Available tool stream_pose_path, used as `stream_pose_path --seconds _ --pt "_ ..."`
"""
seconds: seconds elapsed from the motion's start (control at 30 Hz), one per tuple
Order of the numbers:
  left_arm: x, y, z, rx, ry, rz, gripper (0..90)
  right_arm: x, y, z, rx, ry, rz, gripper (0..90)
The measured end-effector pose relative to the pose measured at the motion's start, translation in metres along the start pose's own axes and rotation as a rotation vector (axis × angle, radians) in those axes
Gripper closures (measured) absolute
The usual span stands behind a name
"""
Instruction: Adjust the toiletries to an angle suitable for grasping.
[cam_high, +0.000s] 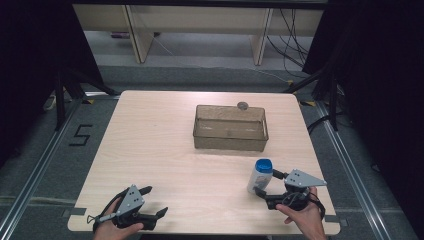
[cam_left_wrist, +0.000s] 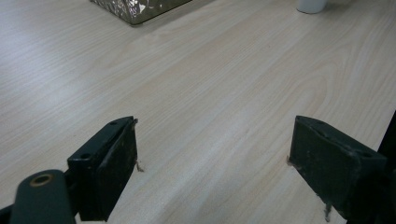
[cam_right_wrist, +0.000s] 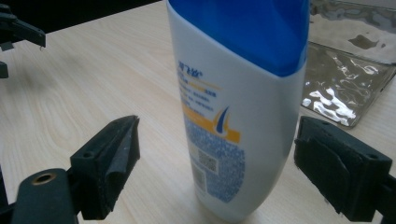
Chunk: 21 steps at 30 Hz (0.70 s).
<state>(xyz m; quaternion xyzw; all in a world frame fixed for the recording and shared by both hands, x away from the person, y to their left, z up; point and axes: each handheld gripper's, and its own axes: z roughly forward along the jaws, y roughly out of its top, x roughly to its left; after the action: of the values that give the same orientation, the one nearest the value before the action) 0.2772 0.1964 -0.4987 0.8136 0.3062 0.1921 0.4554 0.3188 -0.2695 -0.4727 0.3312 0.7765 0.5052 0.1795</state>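
A white shampoo bottle (cam_high: 260, 176) with a blue cap stands upright on the wooden table (cam_high: 160, 145), near the front right. My right gripper (cam_high: 267, 183) is open, one jaw on each side of the bottle's lower body, not touching it. In the right gripper view the bottle (cam_right_wrist: 238, 116) stands between the spread jaws of the right gripper (cam_right_wrist: 215, 135). My left gripper (cam_high: 156, 200) rests open near the front left edge, with nothing between its jaws. The left gripper view has its own gripper (cam_left_wrist: 212, 144) over bare wood.
A clear brownish bin (cam_high: 230, 128) sits in the middle of the table, beyond the bottle, and looks empty. A small grey round thing (cam_high: 243, 105) lies at its far rim. The bin's corner (cam_left_wrist: 135, 9) and the bin's wall (cam_right_wrist: 345, 84) show in the gripper views.
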Motion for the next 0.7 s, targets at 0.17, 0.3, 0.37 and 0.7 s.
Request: stream_pose_path --seconds 0.17,0.3,0.37,0.7 --pt "0.0 0.0 0.001 -0.003 -0.005 -0.004 14.6 -0.003 0.003 0.006 0.001 0.003 -0.014 15.4" --pt "0.0 0.0 0.002 -0.002 -0.007 -0.001 14.6 -0.003 0.004 0.009 0.008 0.007 -0.007 15.4" --pt "0.0 0.0 0.002 0.001 -0.003 -0.006 14.7 -0.004 0.005 0.011 0.01 0.012 0.006 15.6" --pt "0.0 0.0 0.003 0.004 -0.016 -0.014 14.7 -0.009 0.004 0.018 0.025 0.029 -0.041 23.1"
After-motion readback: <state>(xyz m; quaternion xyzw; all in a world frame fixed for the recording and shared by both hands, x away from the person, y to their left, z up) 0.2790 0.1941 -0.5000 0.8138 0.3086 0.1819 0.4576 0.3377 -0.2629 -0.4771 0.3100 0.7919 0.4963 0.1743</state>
